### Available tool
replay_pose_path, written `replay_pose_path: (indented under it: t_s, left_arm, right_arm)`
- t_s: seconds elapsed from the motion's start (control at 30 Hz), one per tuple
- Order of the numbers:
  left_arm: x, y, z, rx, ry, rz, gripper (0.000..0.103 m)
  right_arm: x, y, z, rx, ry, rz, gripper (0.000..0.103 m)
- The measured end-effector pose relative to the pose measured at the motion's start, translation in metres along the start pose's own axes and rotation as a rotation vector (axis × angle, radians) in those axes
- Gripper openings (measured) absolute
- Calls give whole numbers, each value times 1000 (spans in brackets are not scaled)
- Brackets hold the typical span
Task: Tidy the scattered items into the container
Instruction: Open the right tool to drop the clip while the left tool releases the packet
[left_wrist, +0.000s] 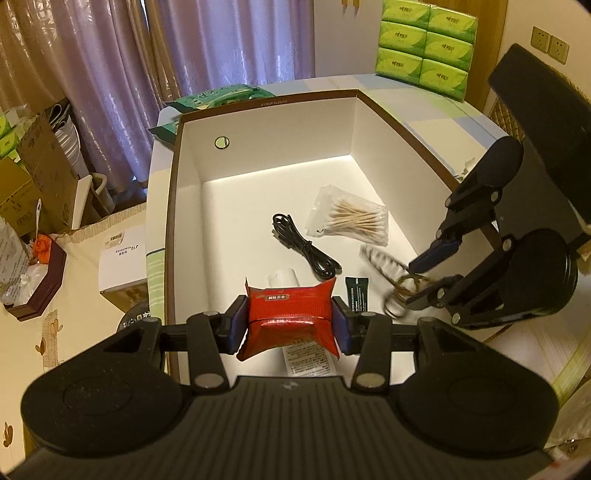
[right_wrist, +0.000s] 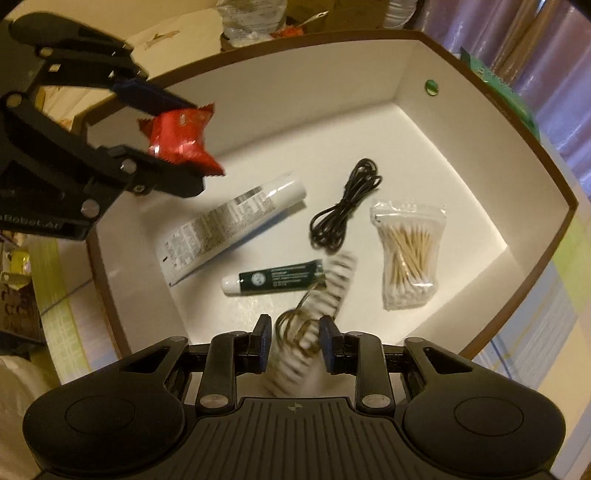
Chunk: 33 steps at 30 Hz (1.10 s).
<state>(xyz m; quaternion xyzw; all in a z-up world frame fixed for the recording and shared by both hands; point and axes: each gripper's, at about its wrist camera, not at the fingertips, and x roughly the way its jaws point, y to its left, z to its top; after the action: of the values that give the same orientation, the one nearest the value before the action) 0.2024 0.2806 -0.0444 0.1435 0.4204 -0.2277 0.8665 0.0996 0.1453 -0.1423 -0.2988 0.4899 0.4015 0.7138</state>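
Over white box (left_wrist: 186, 206) holding cable (right_wrist: 347, 206), cotton swabs (right_wrist: 408, 254), tubes: left tongs (left_wrist: 290, 325) clamping red packet (left_wrist: 291, 317), right tongs (right_wrist: 295, 341) parted around blurred scissors (right_wrist: 295, 328).

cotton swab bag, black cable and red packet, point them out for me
cotton swab bag (right_wrist: 408, 254), right wrist view, on the swab sticks mid-bag
black cable (right_wrist: 345, 206), right wrist view, on the coiled middle
red packet (left_wrist: 291, 314), left wrist view, on its front face

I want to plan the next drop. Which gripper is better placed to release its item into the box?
Left. The left gripper holds the red packet firmly above the box floor. The right gripper stands open around the blurred scissors.
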Motion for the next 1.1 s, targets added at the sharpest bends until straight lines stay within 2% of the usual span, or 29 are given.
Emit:
replay_pose_path:
  t_s: [0.1,0.37,0.7,0.8,0.87,0.97,1.1]
  left_arm:
    - [2,0,1,6,11,-1,42]
    - [6,0,0,18,58,-4,43]
    - [12,4,-2,-8,131,16,57]
    - [11,3,-2,-12,132,20,64]
    - [10,3,-2,-14,132,20,65]
    - [9,2,-1,-21,137,24,77]
    - [5,1,1,-29,134,36,82]
  right_arm:
    - [-6,-1,2,12,-26,11,49]
    - [-15,-4,4,51,-76,-3,71]
    - [-25,-6,1,76,-126,-14,91]
    - [-27,-5,0,77,-140,-23,95]
    - [-29,-5,-1,79,-146,-23,96]
    - [-32,-6,-2,83,-154,-25,97]
    - [-36,-5,-4,87,-166,-37,99]
